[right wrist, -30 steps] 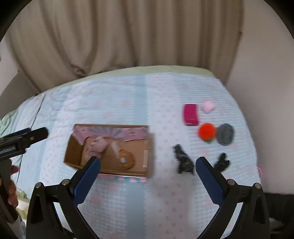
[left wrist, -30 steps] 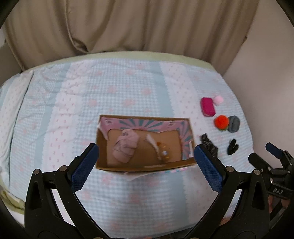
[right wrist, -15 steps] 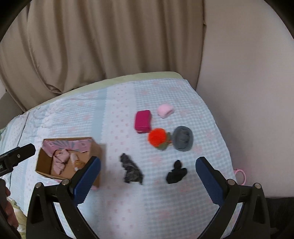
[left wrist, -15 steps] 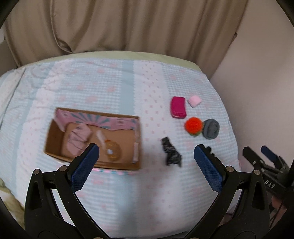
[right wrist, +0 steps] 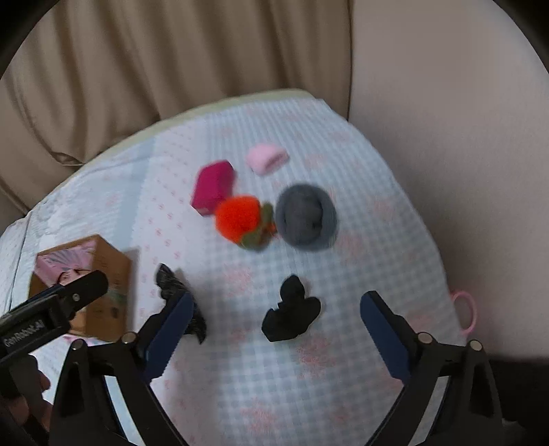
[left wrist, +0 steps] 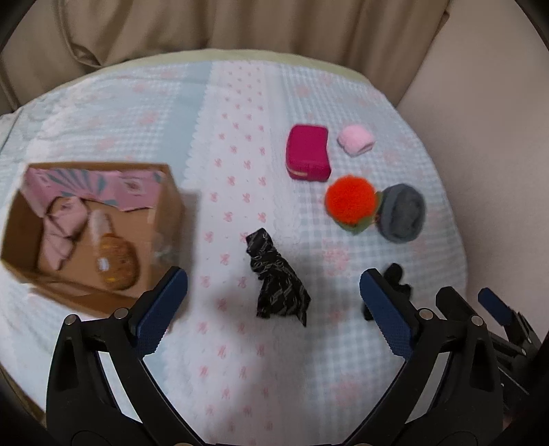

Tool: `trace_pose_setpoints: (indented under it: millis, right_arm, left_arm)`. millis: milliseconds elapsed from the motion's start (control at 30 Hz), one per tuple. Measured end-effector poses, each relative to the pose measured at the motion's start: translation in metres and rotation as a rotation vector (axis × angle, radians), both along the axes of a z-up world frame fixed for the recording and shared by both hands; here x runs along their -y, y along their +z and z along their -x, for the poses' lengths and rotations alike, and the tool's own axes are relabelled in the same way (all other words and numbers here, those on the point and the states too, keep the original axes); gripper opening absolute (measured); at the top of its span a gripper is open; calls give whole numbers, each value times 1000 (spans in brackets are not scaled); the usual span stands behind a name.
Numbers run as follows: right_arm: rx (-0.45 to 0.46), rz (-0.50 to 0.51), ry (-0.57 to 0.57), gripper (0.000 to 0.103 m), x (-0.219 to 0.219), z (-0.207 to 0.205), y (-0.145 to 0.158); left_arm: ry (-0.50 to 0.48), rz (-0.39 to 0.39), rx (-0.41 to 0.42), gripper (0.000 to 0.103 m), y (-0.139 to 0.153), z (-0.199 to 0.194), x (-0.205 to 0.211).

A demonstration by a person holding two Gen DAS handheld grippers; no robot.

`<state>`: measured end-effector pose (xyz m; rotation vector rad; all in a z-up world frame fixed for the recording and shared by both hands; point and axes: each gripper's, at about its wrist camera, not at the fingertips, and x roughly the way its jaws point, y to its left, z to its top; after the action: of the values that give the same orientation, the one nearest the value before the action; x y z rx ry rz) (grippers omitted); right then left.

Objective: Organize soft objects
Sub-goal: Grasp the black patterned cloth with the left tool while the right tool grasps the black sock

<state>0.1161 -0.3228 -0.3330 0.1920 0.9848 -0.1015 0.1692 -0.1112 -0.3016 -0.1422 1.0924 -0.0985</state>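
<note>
A cardboard box point(left wrist: 170, 192) on the bed holds a pink cloth point(left wrist: 63, 223) and a brown plush point(left wrist: 118, 262); it also shows in the right wrist view point(right wrist: 108, 274). My left gripper point(left wrist: 272, 302) is open and empty, hovering over a black patterned cloth point(left wrist: 276, 281). My right gripper point(right wrist: 274, 329) is open and empty over a plain black cloth point(right wrist: 291, 314). Beyond lie an orange pompom point(left wrist: 350, 200), a grey roll point(left wrist: 401, 212), a magenta pouch point(left wrist: 307, 151) and a pale pink roll point(left wrist: 355, 139).
The bed cover point(left wrist: 240, 103) is light blue and white with pink marks. Beige curtains point(left wrist: 223, 24) hang behind and a plain wall point(right wrist: 446, 120) stands on the right. A pink ring point(right wrist: 465, 314) lies at the bed's right edge.
Both grippers have swung right and moved closer to the bed. The box slid to the left of both views; the loose soft items now sit in the centre.
</note>
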Motion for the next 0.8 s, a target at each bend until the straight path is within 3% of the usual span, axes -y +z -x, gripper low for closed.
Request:
trace_pose_setpoints:
  millis: [200,367,467,567,700,800]
  right_arm:
    - [-12,-25,-63,82,3,-6,-70]
    - [13,-10,-84,76,-1,-6,-107]
    - [41,14,-89,76,-4,-9,-119]
    - [62,34,-95,71,-6,-12,-127]
    - [60,46,-102,54,-9,-17,-135]
    - [57,66,-106,39,-10,-19,-137]
  left_arm:
    - [3,3,-5,94,-77,-15,8]
    - [-24,16,9,85,-125,-21,9]
    - [-40,34,14,82,-140,-24,10]
    - [-65,44,22,72,-148,-28,14]
    - [-101,26,31,57,-152,-30,22]
    - [-119,24,33,53,-150,-31,23]
